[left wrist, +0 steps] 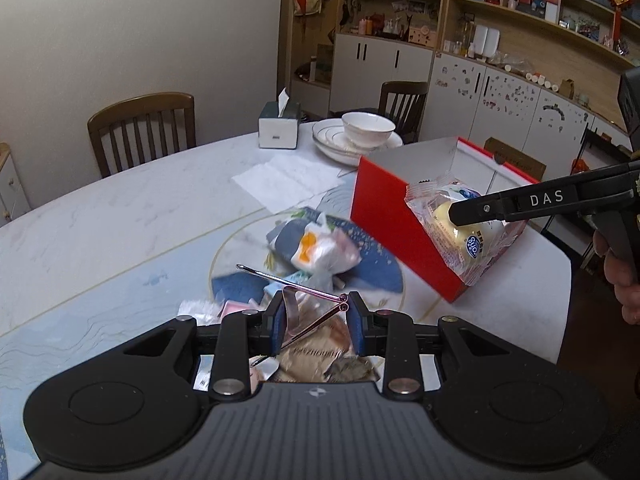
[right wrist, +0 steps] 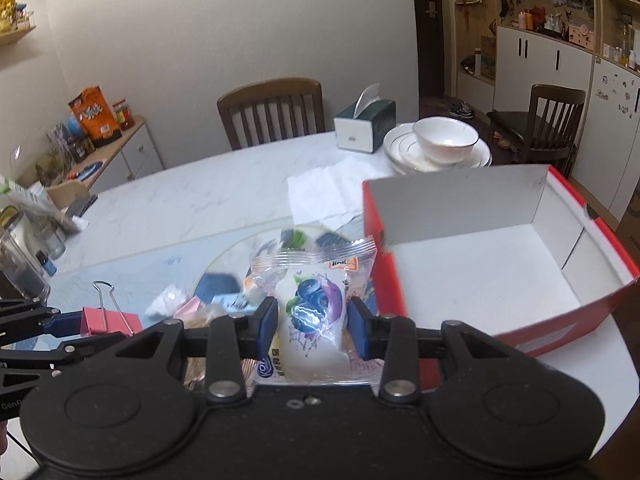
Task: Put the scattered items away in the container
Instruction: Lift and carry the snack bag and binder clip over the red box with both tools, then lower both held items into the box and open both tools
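Right now two hand-held grippers work over a pale marble table (right wrist: 200,196); the right gripper (right wrist: 312,330) has its jaws clenched on a clear-wrapped snack packet (right wrist: 316,312) printed with a blueberry; the packet stands roughly upright between the blue pads, its long axis running away from the camera; seen from the left wrist, it hangs at the near corner of the red box (right wrist: 480,248), over the box's red outer wall rather than clearly past it; the box lies ahead and to the right of these jaws, open-topped, its white floor bare in the part shown; so the right gripper is the nearer one to the box, and the carry likely needs to go forward and rightward before letting go; the left gripper (left wrist: 318,326) grasps a pink binder clip (right wrist: 110,320) by its body, wire handles pointing forward and leftward; it hovers over the heap of loose packets (left wrist: 316,248) on the table, left of the box.
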`<state>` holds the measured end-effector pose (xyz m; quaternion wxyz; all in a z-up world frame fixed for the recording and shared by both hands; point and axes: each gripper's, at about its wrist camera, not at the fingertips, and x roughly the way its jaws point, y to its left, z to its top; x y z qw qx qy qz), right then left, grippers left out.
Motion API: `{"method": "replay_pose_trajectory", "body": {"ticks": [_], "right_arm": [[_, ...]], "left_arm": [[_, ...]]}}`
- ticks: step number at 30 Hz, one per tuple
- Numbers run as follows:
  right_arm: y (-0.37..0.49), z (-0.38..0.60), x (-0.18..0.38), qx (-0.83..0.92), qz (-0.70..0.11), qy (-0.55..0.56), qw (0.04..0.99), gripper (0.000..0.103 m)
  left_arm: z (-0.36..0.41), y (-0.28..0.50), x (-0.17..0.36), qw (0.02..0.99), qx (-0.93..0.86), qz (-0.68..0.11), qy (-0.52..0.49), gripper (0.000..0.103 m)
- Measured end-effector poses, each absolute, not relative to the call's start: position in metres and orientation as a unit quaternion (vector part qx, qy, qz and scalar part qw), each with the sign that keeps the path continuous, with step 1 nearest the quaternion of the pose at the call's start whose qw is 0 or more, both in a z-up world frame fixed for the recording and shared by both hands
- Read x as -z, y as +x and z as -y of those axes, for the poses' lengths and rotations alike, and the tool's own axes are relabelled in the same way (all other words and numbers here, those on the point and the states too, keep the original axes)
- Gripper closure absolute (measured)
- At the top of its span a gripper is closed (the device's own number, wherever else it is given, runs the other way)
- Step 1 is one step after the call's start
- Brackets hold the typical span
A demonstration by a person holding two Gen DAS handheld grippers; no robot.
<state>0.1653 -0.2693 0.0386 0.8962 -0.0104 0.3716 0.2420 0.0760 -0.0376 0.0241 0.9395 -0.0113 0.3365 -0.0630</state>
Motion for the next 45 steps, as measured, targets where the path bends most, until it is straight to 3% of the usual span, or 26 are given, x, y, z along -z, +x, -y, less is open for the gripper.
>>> {"method": "replay_pose_trajectory", "body": {"ticks": [24, 37, 45], "right_arm": [[0.244, 0.377, -0.043, -0.198, -0.354, -0.018, 0.914, 0.066], [0.282, 0.426, -0.021, -0.173, -0.368, -0.028, 0.913, 0.066], [0.308, 0.431, 0.004, -0.176, -0.396, -0.047, 0.9, 0.066]], "left_arm": [[0.155, 0.189, -0.046, 0.94, 0.116, -0.32, 0.035, 0.073], [0.243, 0.254, -0.031, 0.924, 0.165, -0.329, 0.104, 0.073], [0.271, 0.295, -0.002, 0.898, 0.181, -0.379, 0.132, 0.073]]}}
